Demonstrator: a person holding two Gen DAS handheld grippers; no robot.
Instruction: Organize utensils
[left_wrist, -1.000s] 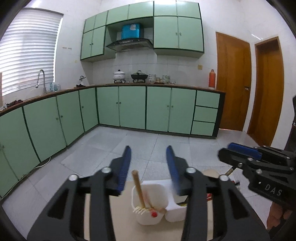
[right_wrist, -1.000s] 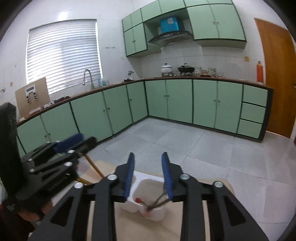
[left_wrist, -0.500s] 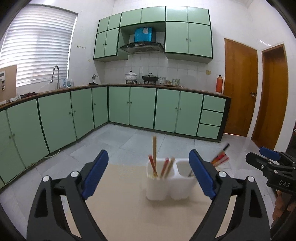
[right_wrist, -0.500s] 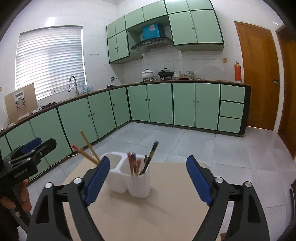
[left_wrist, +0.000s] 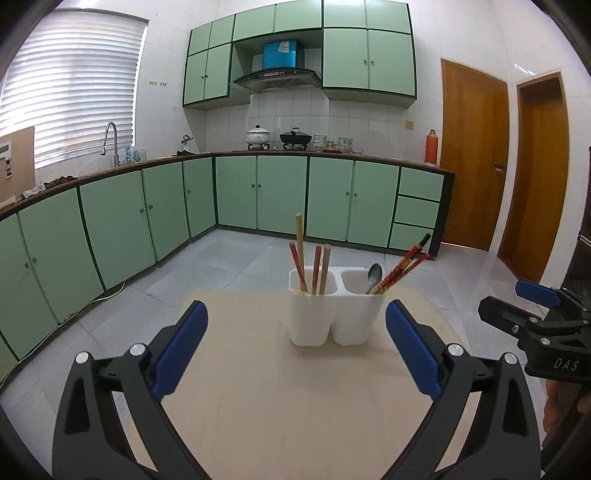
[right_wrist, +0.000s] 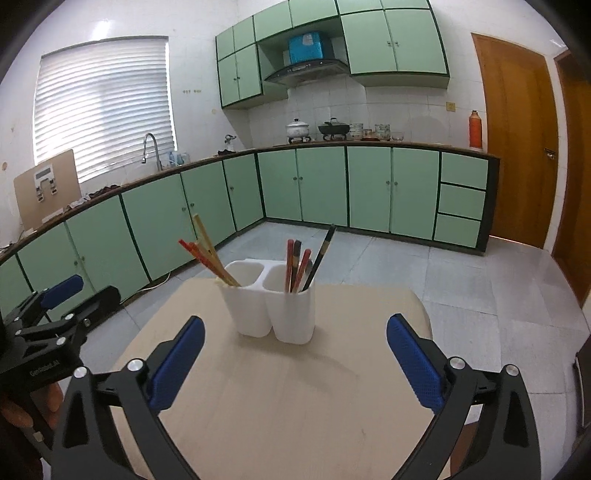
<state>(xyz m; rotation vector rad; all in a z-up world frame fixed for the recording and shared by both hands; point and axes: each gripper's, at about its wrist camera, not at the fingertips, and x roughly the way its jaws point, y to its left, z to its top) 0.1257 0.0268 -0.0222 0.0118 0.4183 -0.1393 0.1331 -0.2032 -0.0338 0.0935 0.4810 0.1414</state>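
A white two-compartment holder (left_wrist: 334, 310) (right_wrist: 273, 306) stands on the beige tabletop (left_wrist: 295, 413). In the left wrist view its left cup holds wooden and red chopsticks (left_wrist: 300, 243), and its right cup holds a spoon (left_wrist: 375, 275) and red chopsticks (left_wrist: 406, 264). My left gripper (left_wrist: 295, 310) is back from the holder. Its jaws are opening wide and nothing is between them. My right gripper (right_wrist: 295, 323) is also back from the holder, with its jaws opening and empty. Each gripper shows at the edge of the other's view: the right gripper (left_wrist: 517, 302) and the left gripper (right_wrist: 88, 295).
The tabletop (right_wrist: 295, 406) ends just beyond the holder, with grey floor tiles (left_wrist: 229, 266) past it. Green cabinets (left_wrist: 280, 195) run along the far and left walls. Two wooden doors (left_wrist: 472, 158) stand at the right. A hand (right_wrist: 22, 410) grips the left tool.
Both grippers have drawn back from the holder and their jaws have spread wide. The utensils they hung over now stand loose in the cups.
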